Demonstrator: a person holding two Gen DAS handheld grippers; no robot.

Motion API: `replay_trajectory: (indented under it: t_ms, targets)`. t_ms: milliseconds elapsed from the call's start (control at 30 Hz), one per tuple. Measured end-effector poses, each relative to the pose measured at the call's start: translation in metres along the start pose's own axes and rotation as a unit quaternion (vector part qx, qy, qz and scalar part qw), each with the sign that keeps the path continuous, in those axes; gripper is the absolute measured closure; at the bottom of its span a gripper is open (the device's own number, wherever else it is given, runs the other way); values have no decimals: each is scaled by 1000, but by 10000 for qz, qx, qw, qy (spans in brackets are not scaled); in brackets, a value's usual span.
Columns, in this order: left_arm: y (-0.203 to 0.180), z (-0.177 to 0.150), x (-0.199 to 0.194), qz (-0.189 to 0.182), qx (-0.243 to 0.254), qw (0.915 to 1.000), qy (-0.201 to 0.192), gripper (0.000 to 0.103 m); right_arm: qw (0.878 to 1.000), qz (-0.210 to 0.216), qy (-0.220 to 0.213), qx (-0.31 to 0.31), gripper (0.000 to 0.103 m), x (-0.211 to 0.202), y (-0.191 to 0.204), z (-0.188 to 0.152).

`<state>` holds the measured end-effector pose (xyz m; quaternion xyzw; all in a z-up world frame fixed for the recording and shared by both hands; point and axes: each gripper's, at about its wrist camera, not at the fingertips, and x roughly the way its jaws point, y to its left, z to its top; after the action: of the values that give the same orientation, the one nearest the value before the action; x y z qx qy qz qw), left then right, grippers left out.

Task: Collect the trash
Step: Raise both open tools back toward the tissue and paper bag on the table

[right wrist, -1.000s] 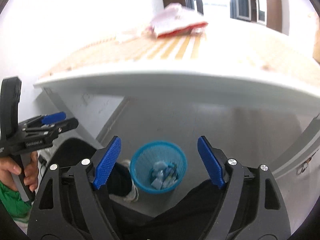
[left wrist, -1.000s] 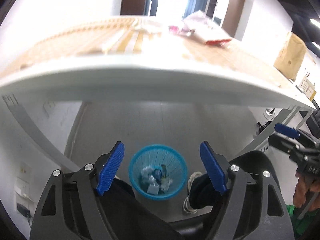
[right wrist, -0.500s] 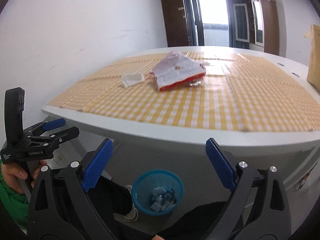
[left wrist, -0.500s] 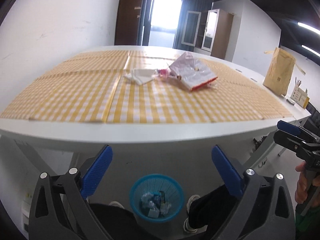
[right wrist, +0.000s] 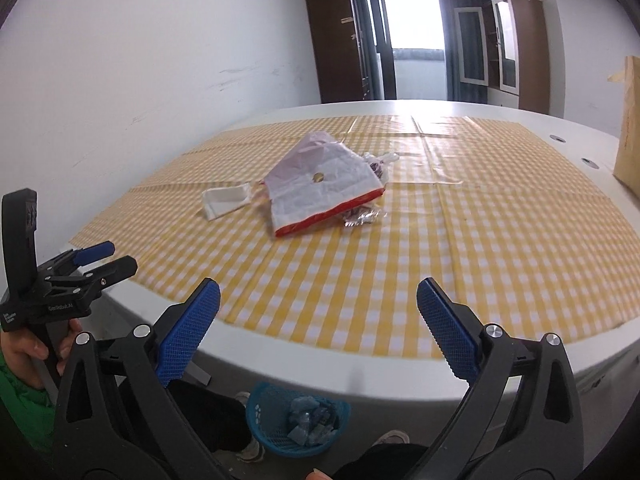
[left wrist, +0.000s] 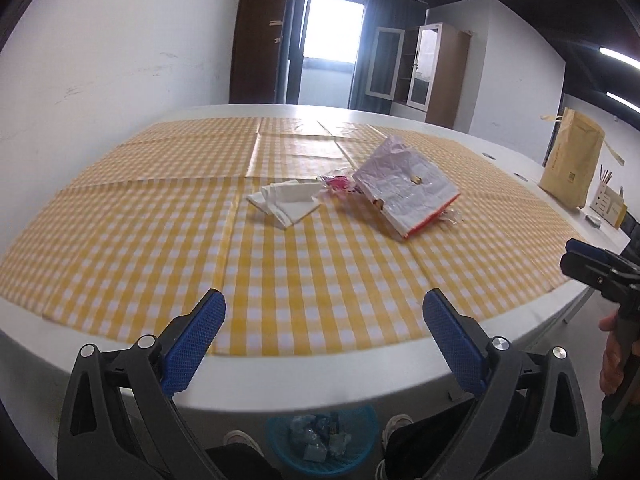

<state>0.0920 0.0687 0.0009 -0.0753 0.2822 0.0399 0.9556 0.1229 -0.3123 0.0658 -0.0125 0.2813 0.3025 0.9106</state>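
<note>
On the yellow-and-white checked tablecloth [left wrist: 168, 240] covering the white table [left wrist: 320, 384], the remaining litter sits in one loose cluster toward the middle: at the left a folded white paper napkin [left wrist: 286, 200], next a small crumpled pink-and-clear wrapper [left wrist: 338, 182] touching the big crinkled white snack bag with a red edge [left wrist: 404, 192], and a scrap of clear shiny foil [left wrist: 450, 216] tucked just beside that bag's right corner. Under the near edge of the table a round blue mesh plastic bin [left wrist: 320, 440] stands on the floor with bluish crumpled pieces already in it. The left gripper [left wrist: 320, 340] hangs over the near table edge with its blue pads spread wide and nothing between them; the right gripper [right wrist: 316, 324] has its jaws opening, likewise bare, and points at the same cluster. Neither touches any litter. The step in hand looks like a reach back toward the table for another pick. The next move probably calls for each claw to travel forward over the cloth and come down low on a separate piece, the napkin suiting the left and the snack bag or foil the right, pinching flat, flimsy material without dragging the cloth.
</note>
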Motion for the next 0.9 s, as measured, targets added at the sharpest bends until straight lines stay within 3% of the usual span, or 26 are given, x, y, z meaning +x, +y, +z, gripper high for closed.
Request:
replay_trajectory:
  t_ms: [600, 900]
  targets:
    - [22, 42, 56, 141, -86, 9992, 369, 6, 9989, 74, 448, 95, 17, 83, -37, 69]
    - [28, 59, 81, 160, -162, 9984, 519, 6, 9958, 164, 812, 401, 31, 126, -63, 81]
